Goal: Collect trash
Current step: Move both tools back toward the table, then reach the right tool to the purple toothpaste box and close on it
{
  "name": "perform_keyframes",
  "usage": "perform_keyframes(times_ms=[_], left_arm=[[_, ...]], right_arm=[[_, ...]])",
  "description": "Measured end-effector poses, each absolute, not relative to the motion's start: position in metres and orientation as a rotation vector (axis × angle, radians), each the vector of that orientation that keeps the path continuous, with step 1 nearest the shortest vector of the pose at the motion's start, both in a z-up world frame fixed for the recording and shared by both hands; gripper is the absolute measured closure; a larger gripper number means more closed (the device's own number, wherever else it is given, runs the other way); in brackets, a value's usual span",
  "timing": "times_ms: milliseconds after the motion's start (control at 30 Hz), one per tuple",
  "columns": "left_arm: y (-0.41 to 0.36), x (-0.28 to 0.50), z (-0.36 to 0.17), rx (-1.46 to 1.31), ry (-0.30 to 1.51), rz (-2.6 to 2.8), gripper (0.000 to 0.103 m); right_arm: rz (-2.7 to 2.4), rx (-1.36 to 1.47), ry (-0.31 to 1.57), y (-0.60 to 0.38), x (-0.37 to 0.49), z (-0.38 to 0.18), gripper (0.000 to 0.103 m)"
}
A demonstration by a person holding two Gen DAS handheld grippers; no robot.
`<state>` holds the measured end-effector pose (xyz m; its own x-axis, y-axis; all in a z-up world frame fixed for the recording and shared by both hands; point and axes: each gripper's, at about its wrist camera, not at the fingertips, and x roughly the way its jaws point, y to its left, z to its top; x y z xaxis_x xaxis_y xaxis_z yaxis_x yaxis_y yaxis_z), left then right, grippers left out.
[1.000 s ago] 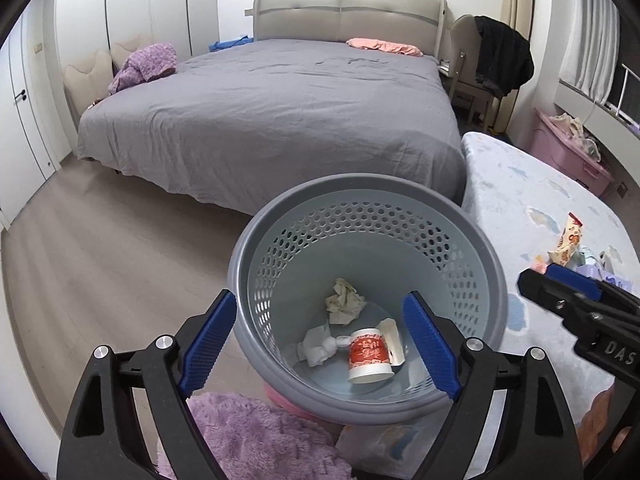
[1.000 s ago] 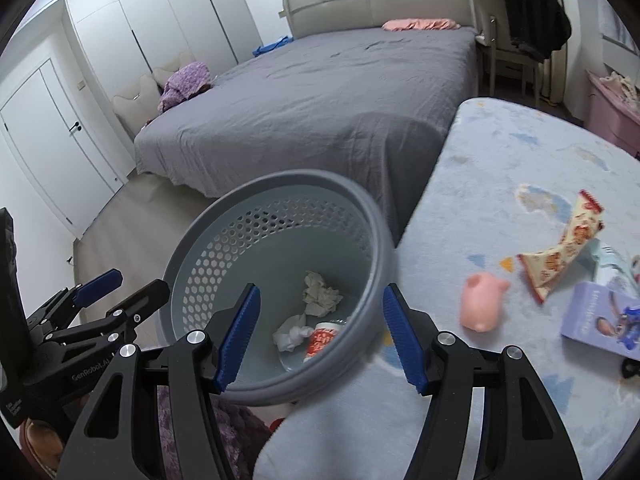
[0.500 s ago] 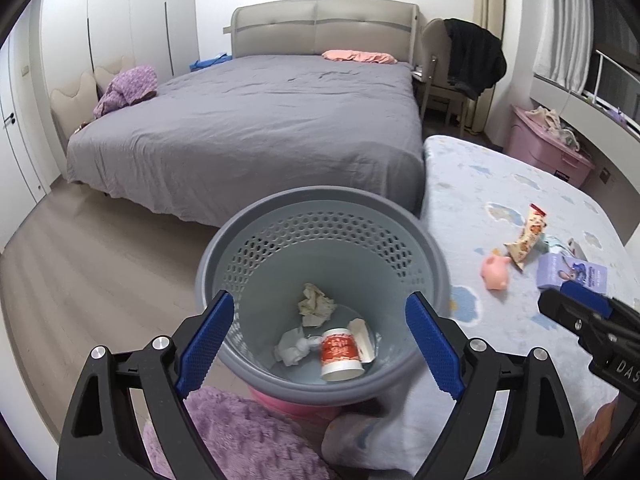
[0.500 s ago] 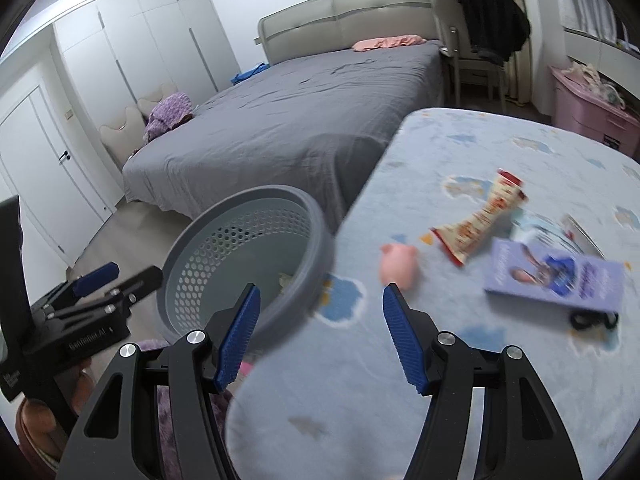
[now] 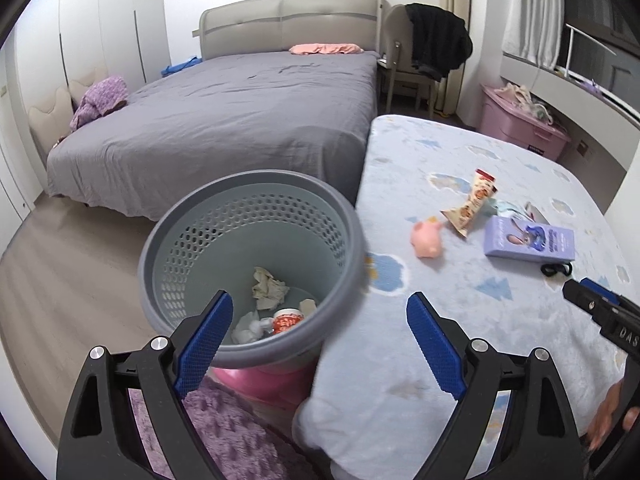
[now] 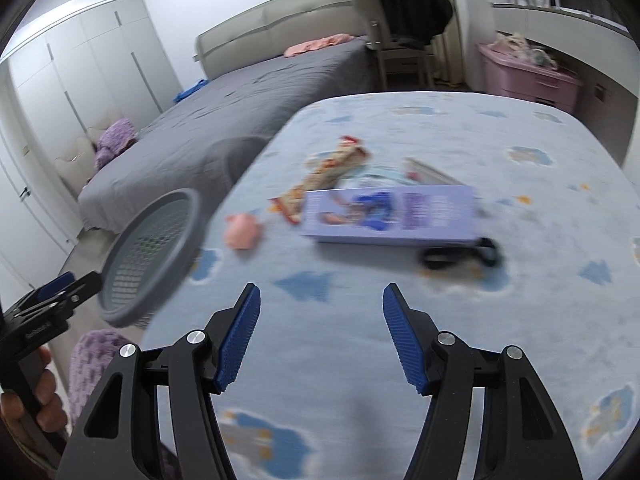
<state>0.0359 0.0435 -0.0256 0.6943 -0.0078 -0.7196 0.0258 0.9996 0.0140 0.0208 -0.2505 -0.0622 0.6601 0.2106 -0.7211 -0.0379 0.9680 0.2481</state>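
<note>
Now I have swung both empty, spread grippers, left (image 5: 320,344) and right (image 6: 320,332), from the bin (image 5: 256,264) rightward toward the snack wrapper (image 6: 324,172) on the small bed (image 6: 440,360), the next likely trash.

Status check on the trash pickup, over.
Both grippers, left and right, open and empty. Snack wrapper lies on the small bed. Bin holds crumpled paper. Nothing blocking.

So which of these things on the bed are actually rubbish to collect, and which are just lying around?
Likely part of the job:
- grey basket, holding crumpled paper and a small cup
- empty snack wrapper

Probably just lying about:
- pink toy pig
- purple box
- black hair tie
- pink storage bin
</note>
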Motion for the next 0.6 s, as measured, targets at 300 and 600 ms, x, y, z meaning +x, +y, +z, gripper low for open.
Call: perform_keyframes(times_ms=[300, 600], left_arm=[[0.011, 0.037, -0.032, 0.047, 0.828, -0.032, 0.016], [-0.003, 0.043, -0.031, 0.064, 0.833, -0.001, 0.016]], right_arm=[[0.209, 0.010, 0.844, -0.269, 0.036, -0.054, 0.042], [0.305, -0.219, 0.842, -0.259, 0.073, -0.050, 0.039]])
